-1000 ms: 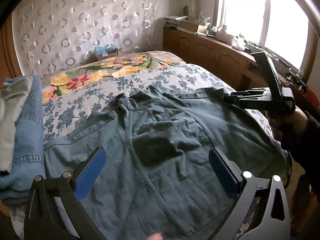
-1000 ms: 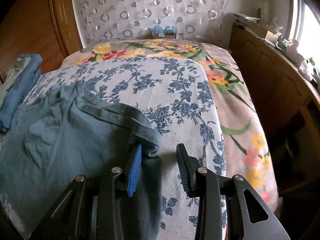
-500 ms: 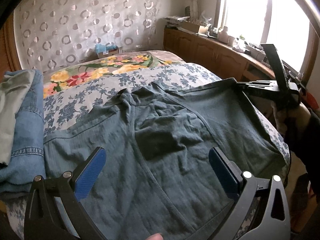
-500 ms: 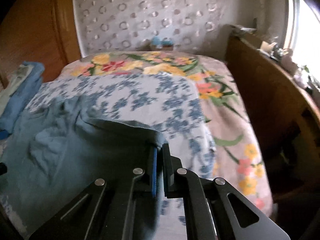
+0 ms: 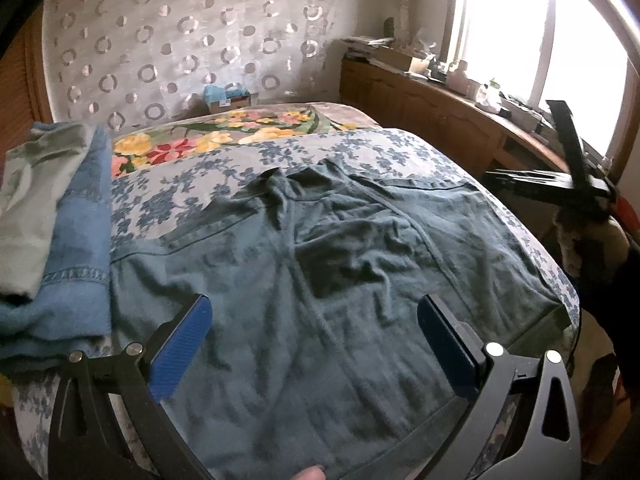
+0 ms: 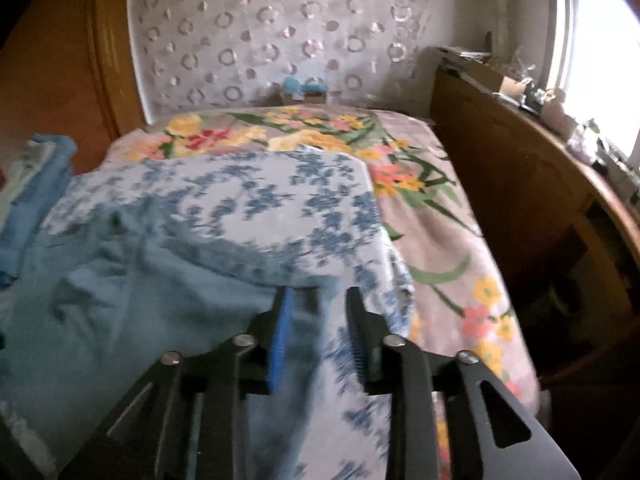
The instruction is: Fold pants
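both grippers gape over the bed: left gripper (image 5: 314, 344) wide above teal pants (image 5: 340, 280). right gripper (image 6: 316, 336) parted, holding nothing, pants corner between its fingers at lower centre.

One pants (image 5: 320, 280), two tongs (image 5: 316, 344) (image 6: 316, 336), two folded garments (image 5: 60, 232)

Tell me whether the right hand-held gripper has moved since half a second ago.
Yes. In the left wrist view the right hand-held gripper has drawn back rightward, off the pants corner toward the wooden cabinet; its jaws, shut earlier, now stand apart.
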A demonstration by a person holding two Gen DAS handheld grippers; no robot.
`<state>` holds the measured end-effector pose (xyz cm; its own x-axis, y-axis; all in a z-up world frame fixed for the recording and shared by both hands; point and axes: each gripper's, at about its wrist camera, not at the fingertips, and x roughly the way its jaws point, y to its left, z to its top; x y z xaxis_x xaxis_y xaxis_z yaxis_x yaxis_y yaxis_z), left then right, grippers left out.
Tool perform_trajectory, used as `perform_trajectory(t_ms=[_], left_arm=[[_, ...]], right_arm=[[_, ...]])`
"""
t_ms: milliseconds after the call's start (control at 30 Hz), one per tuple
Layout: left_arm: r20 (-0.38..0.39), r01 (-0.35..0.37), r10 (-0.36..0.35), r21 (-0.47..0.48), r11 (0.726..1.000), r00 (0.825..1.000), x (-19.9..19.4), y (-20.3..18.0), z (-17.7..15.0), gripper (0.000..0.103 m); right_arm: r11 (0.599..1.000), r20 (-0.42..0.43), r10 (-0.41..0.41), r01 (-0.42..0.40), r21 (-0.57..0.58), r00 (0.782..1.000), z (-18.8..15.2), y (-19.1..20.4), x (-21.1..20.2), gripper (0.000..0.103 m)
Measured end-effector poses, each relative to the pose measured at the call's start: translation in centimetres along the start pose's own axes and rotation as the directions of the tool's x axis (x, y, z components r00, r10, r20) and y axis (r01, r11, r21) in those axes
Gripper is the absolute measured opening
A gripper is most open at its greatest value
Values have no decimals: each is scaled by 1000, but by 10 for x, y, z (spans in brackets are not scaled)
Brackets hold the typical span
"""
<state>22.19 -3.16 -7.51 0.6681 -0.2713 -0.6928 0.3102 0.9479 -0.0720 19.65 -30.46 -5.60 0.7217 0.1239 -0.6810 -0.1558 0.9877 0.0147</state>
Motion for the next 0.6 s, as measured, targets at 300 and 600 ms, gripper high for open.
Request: perform_trajectory(t_ms=[300, 600], left_arm=[[4, -58, 58, -32, 998, 998, -23, 23, -22, 103], [-23, -109, 108, -70, 992, 994, -45, 46, -55, 103]], right_arm=[[996, 19, 85, -85, -25, 996, -57, -3, -44, 43], [990, 44, 138, -136, -36, 990, -82, -1, -78, 49]])
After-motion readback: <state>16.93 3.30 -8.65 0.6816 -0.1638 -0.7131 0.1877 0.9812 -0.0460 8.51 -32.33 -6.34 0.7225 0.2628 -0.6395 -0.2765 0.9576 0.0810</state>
